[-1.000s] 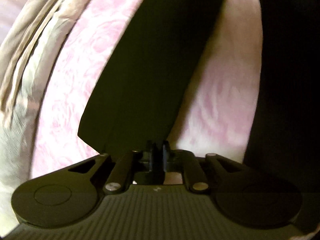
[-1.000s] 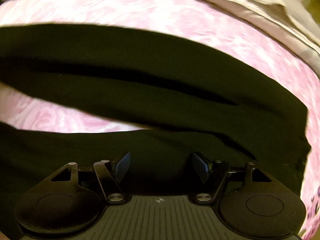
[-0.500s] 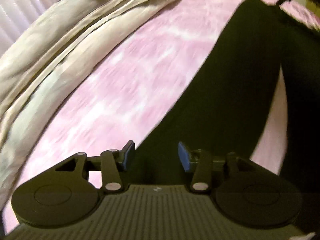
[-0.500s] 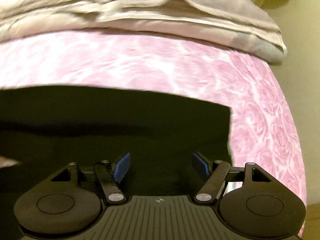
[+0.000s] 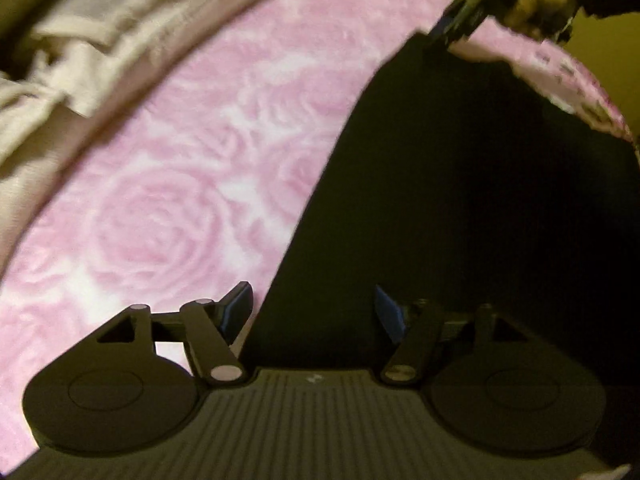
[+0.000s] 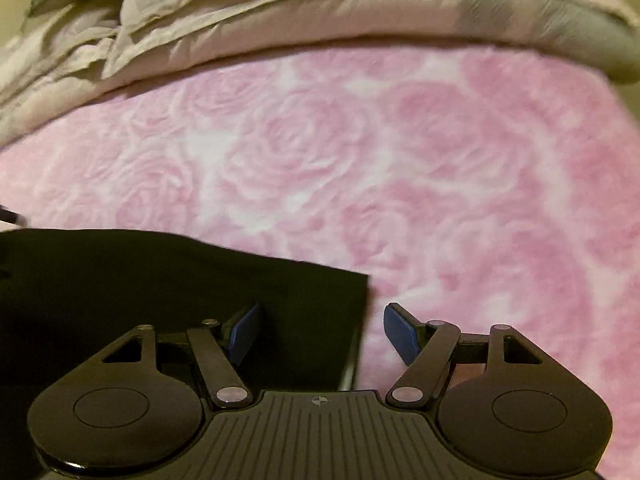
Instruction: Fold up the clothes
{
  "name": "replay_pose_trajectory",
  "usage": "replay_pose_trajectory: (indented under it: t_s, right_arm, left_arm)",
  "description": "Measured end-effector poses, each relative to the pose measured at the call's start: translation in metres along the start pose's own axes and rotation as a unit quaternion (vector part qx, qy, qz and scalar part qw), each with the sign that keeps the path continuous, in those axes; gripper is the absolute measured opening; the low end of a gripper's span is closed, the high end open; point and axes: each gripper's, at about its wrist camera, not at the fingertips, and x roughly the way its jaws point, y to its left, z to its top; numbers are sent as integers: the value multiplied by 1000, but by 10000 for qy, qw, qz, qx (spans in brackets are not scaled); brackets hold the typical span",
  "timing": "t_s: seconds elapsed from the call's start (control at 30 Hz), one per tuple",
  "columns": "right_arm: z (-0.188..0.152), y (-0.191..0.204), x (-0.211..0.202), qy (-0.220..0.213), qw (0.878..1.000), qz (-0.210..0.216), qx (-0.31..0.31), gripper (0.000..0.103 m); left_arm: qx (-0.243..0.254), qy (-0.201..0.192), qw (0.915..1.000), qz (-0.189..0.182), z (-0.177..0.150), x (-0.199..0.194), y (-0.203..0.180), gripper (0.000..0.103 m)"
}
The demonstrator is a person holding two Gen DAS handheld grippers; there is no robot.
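While garment lies flat on pink blanket, both claws sit at its corners, likely to square the fold. Left gripper: jaws have just been opening, pads apart, straddling cloth edge, nothing pinched. Right gripper: released, spread over corner of garment, pads clear of cloth. Beige bedding bunched beyond, kept off work area. Next judged: regrasp edge for another fold.

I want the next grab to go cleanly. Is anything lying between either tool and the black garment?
Nothing visible does. The left tool, whose jaws have just been opening, hangs open over the black garment; the right tool is open over its corner. Only pink bedspread surrounds it; the beige bedding lies farther off.
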Motion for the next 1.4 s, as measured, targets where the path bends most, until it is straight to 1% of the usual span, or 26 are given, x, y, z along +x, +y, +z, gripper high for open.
replay_pose_trajectory:
  t_s: [0.03, 0.07, 0.1, 0.13, 0.17, 0.23, 0.27, 0.4, 0.43, 0.5, 0.57, 0.6, 0.63, 0.67, 0.77, 0.83, 0.93, 1.0, 1.03, 1.07, 1.1, 1.13, 1.17, 1.2, 1.3, 1.4]
  right_arm:
    - [-1, -4, 2, -16, 9999, 109, 73, 56]
    - [-2, -8, 0, -45, 9996, 160, 209, 46]
    - [-2, -12, -3, -80, 9991, 182, 375, 28]
    - [-1, -17, -8, -121, 9979, 220, 601, 10]
    - [4, -19, -13, -172, 9975, 192, 655, 8]
    - [17, -16, -18, -285, 9982, 32, 518, 3]
    - [24, -15, -17, -364, 9982, -41, 472, 3]
    - [35, -16, 1, -390, 9979, -258, 458, 4]
    - [31, -15, 1, -435, 9973, -316, 493, 4]
    - [21, -13, -7, -592, 9951, -409, 671, 5]
    - [7, -11, -20, -764, 9921, -493, 869, 34]
    - [-2, -9, -31, -851, 9903, -530, 967, 59]
    - [-12, -6, -43, -953, 9883, -519, 1070, 64]
    - [-25, -2, -54, -977, 9874, -436, 1163, 64]
    - [-64, 14, -80, -879, 9871, -127, 1334, 64]
    - [-92, 31, -92, -710, 9903, 14, 1195, 64]
    - [-125, 50, -91, -386, 9953, 29, 891, 63]
    - [-139, 59, -80, -161, 9979, -156, 612, 63]
    - [-143, 63, -74, -112, 9986, -258, 451, 62]
    - [-146, 64, -74, -128, 9986, -287, 415, 58]
    - [-147, 63, -76, -163, 9985, -292, 436, 38]
    - [-149, 63, -77, -199, 9983, -298, 458, 29]
    - [-150, 63, -82, -216, 9980, -330, 488, 14]
    - [-150, 63, -89, -226, 9977, -375, 523, 2]
    - [-145, 65, -107, -424, 9966, -376, 599, 2]
    - [-131, 66, -103, -519, 9970, -356, 444, 2]
  left_arm:
    - [44, 117, 9999, -24, 2, 4, -3, 62]
    - [101, 171, 9998, -9, 4, 7, -5, 55]
    - [110, 212, 9997, -22, 6, 6, -5, 33]
    - [117, 246, 9996, -21, 9, 5, -4, 21]
    - [109, 204, 9997, 126, 14, 2, -1, 6]
    - [72, 115, 9989, 459, 23, -1, 6, 6]
    - [43, 76, 9980, 632, 27, 0, 10, 6]
    - [149, 193, 9967, 778, 31, 10, 9, 6]
    - [97, 181, 9967, 788, 30, 6, 8, 8]
    - [-39, 159, 9962, 861, 27, -3, 6, 18]
    - [-157, 120, 9948, 995, 25, -15, 5, 25]
    - [-198, 90, 9941, 1064, 25, -21, 4, 26]
    - [-239, 27, 9938, 1084, 26, -30, 0, 26]
    - [-276, -37, 9935, 1101, 27, -38, -3, 27]
    - [-213, -302, 9953, 899, 39, -56, -25, 31]
    - [-84, -420, 9975, 566, 48, -62, -50, 33]
    - [475, -485, 9977, -84, 56, -59, -103, 40]
    - [868, -408, 9946, -396, 53, -48, -136, 41]
    - [1127, -331, 9922, -423, 49, -40, -150, 41]
    - [1385, -255, 9890, -450, 45, -33, -165, 41]
    - [1633, -177, 9853, -470, 41, -25, -179, 41]
    - [1770, -87, 9833, -416, 38, -20, -188, 41]
    - [1901, -5, 9811, -362, 34, -14, -196, 42]
    - [1967, -6, 9800, -310, 32, -13, -201, 47]
    - [1697, -20, 9848, -373, 35, -11, -201, 52]
    - [1600, -12, 9864, -367, 40, -4, -198, 53]
